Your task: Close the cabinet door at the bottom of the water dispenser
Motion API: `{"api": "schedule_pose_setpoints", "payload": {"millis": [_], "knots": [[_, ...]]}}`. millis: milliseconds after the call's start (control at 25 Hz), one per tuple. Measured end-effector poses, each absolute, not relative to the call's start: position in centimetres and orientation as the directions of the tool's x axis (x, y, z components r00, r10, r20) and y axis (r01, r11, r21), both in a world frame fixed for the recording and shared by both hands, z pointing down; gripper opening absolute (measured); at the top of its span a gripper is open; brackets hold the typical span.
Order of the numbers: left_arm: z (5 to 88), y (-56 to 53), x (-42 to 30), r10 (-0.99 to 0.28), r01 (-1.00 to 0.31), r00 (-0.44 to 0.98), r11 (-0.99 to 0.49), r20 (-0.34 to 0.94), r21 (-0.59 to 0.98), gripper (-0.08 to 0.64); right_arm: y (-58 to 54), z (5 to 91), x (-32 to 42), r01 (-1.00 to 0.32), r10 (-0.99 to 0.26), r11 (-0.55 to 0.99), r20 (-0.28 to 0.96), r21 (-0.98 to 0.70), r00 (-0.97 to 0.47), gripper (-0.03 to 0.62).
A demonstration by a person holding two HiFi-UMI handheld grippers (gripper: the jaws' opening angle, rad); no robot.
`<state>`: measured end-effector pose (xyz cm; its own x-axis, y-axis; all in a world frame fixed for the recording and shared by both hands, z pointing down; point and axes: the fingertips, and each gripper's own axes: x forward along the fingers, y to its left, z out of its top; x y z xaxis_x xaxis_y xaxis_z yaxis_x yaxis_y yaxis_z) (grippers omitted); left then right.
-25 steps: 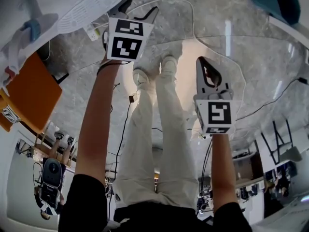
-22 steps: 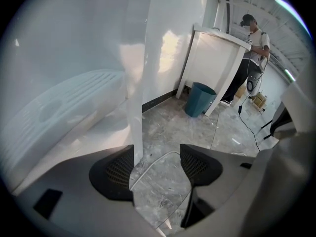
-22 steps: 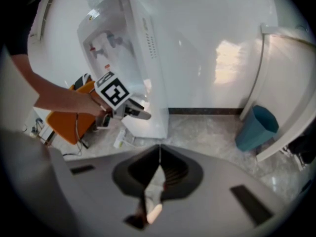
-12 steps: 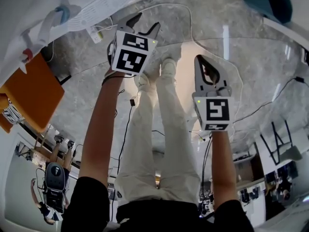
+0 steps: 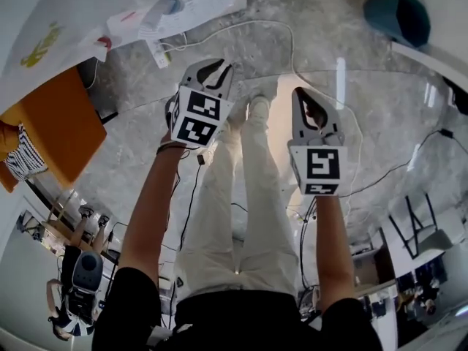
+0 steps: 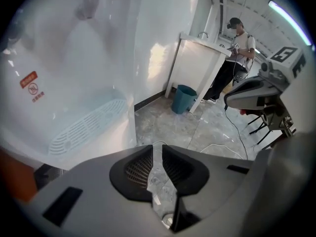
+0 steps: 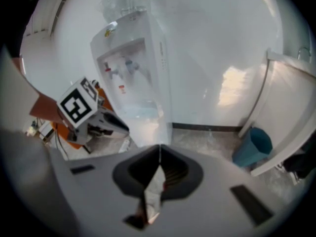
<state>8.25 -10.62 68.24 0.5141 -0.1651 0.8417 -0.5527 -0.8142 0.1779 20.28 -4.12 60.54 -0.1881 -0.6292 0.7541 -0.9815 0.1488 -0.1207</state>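
Note:
The white water dispenser point(image 5: 179, 6) stands at the top left of the head view, seen from above. Its taps and front point(image 7: 131, 68) show in the right gripper view, and its drip grille point(image 6: 84, 127) fills the left of the left gripper view. I cannot make out the bottom cabinet door in any view. My left gripper point(image 5: 217, 67) hangs over the floor, clear of the dispenser. Its jaws are closing to a narrow slit with nothing between them. My right gripper point(image 5: 302, 93) is beside it, shut and empty. It is also seen as the right gripper point(image 6: 252, 90) from the left.
An orange panel point(image 5: 51, 123) stands left of the dispenser. A teal bin point(image 5: 398, 17) sits at the far right beside a white counter point(image 6: 197, 68), where a person point(image 6: 237, 43) stands. A white cable point(image 5: 292, 35) loops over the marble floor. My legs and shoes point(image 5: 252, 108) are below the grippers.
The left gripper's jaws went from wide open to nearly closed as it drew back from the dispenser toward me. Both grippers rose. More of the dispenser's top now shows.

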Motion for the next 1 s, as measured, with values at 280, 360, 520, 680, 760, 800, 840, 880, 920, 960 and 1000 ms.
{"api": "schedule_pose_setpoints", "payload": {"millis": [280, 360, 520, 680, 760, 800, 840, 880, 920, 960, 1000], "knots": [[61.7, -10.4, 5.6, -0.222, -0.589, 0.538, -0.789, 0.813, 0.174, 0.015, -3.6, 56.8, 17.7, -0.975, -0.617, 0.197, 0.760, -0.102, -0.204, 0.035], [59.4, -10.8, 5.0, -0.253, -0.611, 0.553, -0.771, 0.794, 0.180, 0.011, -4.0, 55.3, 16.7, -0.972, -0.623, 0.217, 0.753, -0.095, -0.212, 0.035], [55.2, -11.6, 4.1, -0.300, -0.630, 0.590, -0.751, 0.749, 0.196, 0.011, -5.4, 52.0, 15.1, -0.967, -0.643, 0.244, 0.734, -0.075, -0.219, 0.035], [51.0, -12.0, 3.7, -0.341, -0.640, 0.612, -0.743, 0.713, 0.194, 0.011, -7.2, 47.8, 14.4, -0.965, -0.688, 0.259, 0.691, -0.050, -0.221, 0.034], [48.4, -12.3, 3.5, -0.364, -0.645, 0.621, -0.740, 0.694, 0.188, 0.011, -8.0, 45.1, 14.2, -0.965, -0.719, 0.259, 0.659, -0.039, -0.220, 0.035], [47.0, -12.5, 3.4, -0.378, -0.647, 0.624, -0.740, 0.683, 0.182, 0.011, -8.4, 43.7, 14.1, -0.966, -0.733, 0.257, 0.644, -0.034, -0.218, 0.034], [45.6, -12.7, 3.3, -0.393, -0.649, 0.628, -0.740, 0.672, 0.175, 0.011, -8.7, 42.3, 14.0, -0.967, -0.746, 0.254, 0.630, -0.030, -0.216, 0.034], [44.1, -12.8, 3.2, -0.407, -0.651, 0.633, -0.740, 0.659, 0.168, 0.011, -9.0, 41.0, 13.8, -0.968, -0.758, 0.251, 0.616, -0.027, -0.214, 0.034], [42.7, -13.0, 3.0, -0.421, -0.653, 0.637, -0.740, 0.646, 0.162, 0.011, -9.2, 39.6, 13.7, -0.969, -0.768, 0.247, 0.604, -0.026, -0.212, 0.034], [41.3, -13.1, 2.8, -0.435, -0.655, 0.640, -0.739, 0.633, 0.155, 0.011, -9.4, 38.4, 13.5, -0.969, -0.777, 0.244, 0.593, -0.024, -0.211, 0.034], [39.9, -13.3, 2.5, -0.449, -0.658, 0.642, -0.739, 0.621, 0.147, 0.011, -9.6, 37.2, 13.4, -0.970, -0.784, 0.244, 0.584, -0.022, -0.210, 0.034]]}}
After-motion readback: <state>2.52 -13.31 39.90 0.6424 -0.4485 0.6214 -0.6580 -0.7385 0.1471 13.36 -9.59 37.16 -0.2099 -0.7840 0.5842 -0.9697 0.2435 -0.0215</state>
